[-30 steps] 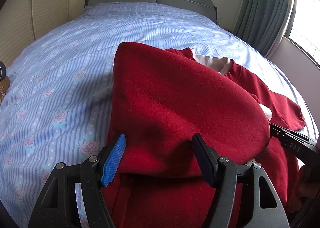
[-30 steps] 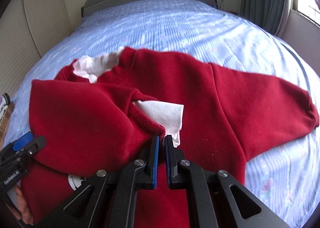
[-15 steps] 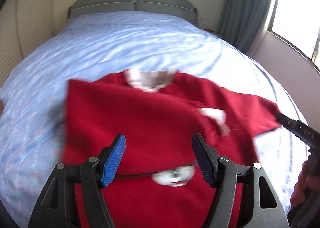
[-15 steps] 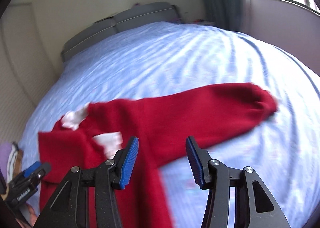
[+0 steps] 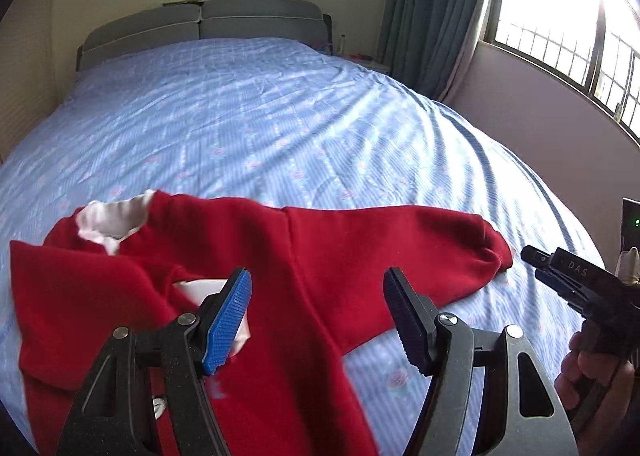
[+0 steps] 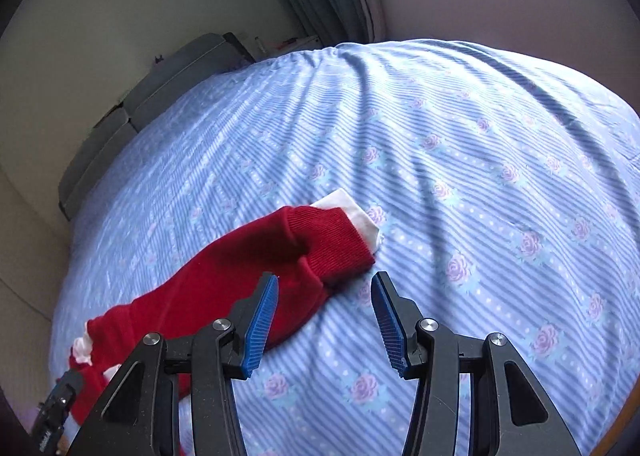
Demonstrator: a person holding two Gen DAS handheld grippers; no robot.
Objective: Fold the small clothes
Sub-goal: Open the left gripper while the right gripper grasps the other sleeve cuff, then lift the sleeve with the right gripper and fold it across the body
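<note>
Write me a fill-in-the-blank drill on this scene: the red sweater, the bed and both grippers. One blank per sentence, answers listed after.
1. The red knit sweater lies on a bed covered by a blue striped ____-patterned sheet.
2. A ____ inner layer shows at the sweater's outstretched sleeve cuff.
3. The left gripper holds ____ between its blue pads.
4. The right gripper has its jaws ____, clear of the cuff.

Answers: rose; white; nothing; open
</note>
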